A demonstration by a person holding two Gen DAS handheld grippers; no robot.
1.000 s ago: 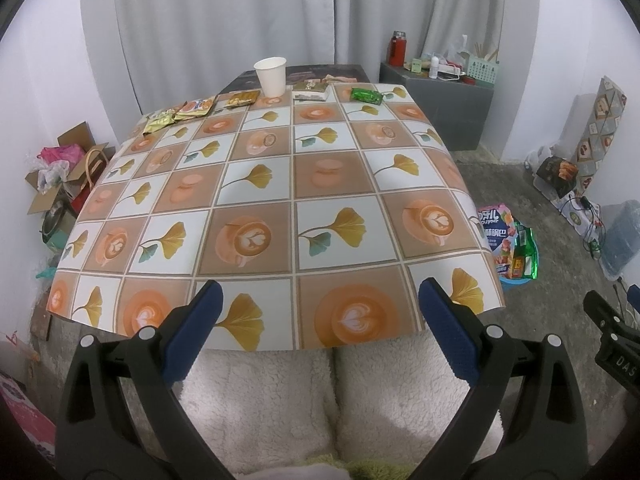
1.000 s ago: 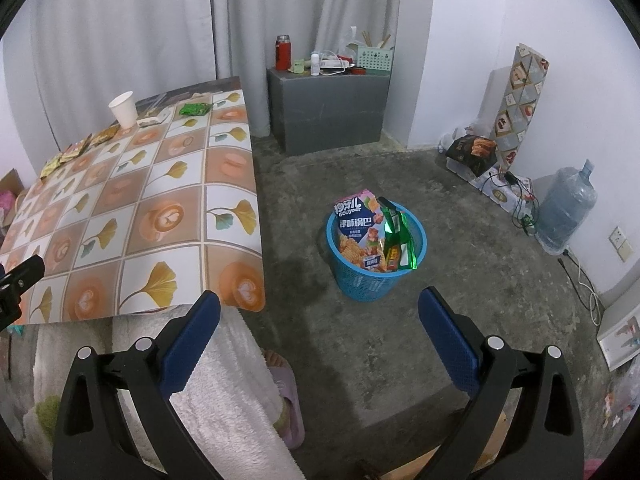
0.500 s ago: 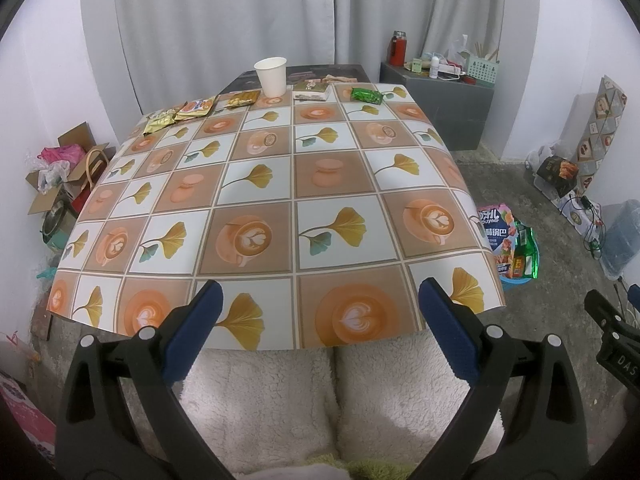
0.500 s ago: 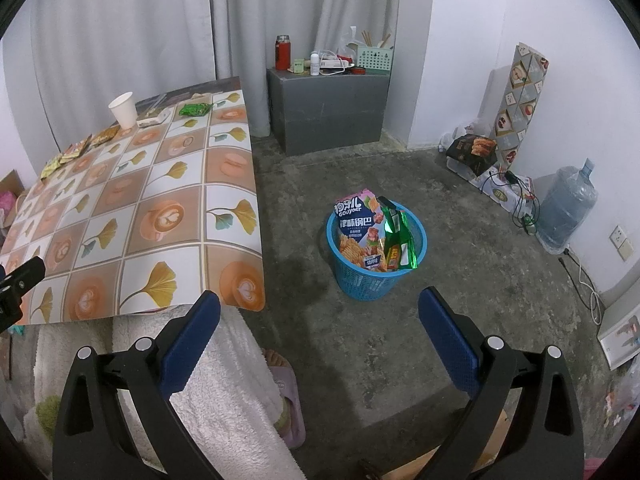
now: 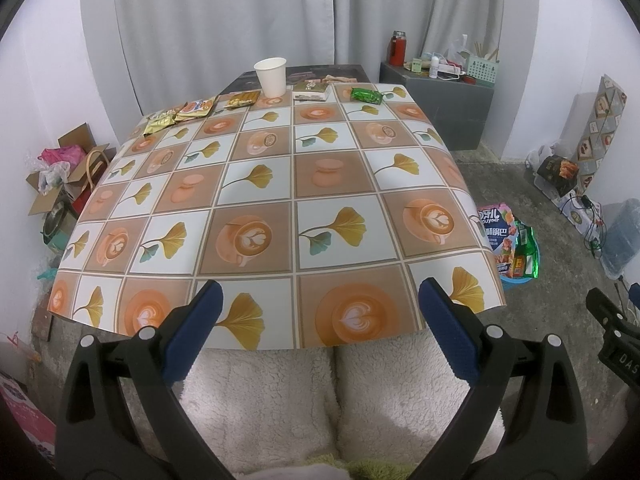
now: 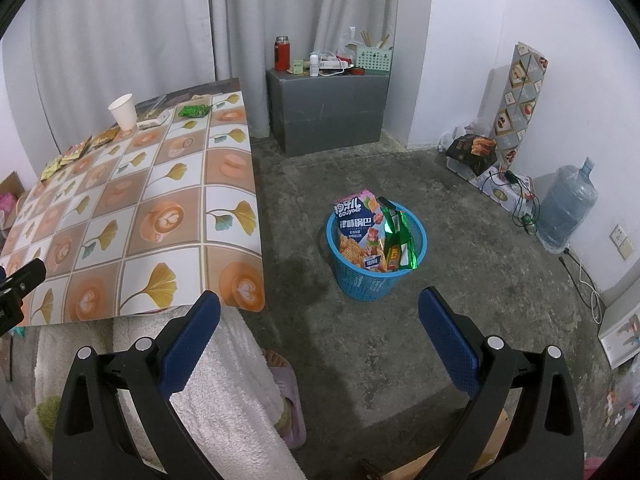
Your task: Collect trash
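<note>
the right gripper (image 6: 318,332) hangs with its blue-padded jaws spread wide and nothing between them, above bare concrete floor (image 6: 460,300). just beyond it stands a blue basket (image 6: 374,280) holding a large snack bag (image 6: 356,232) and a green wrapper (image 6: 398,240). to the left, the table (image 6: 132,216) carries a white paper cup (image 6: 123,111), a green packet (image 6: 194,110) and several wrappers (image 6: 76,152) along its far edge. a water jug (image 6: 568,206) sits far right.

A plain room in a home: grey curtains (image 5: 224,20), bare concrete floor (image 6: 460,300), a surface (image 5: 280,200) under a patterned cloth, a water jug (image 6: 568,204), a slipper (image 6: 286,392), and a grey cabinet (image 6: 328,108) holding household clutter.
</note>
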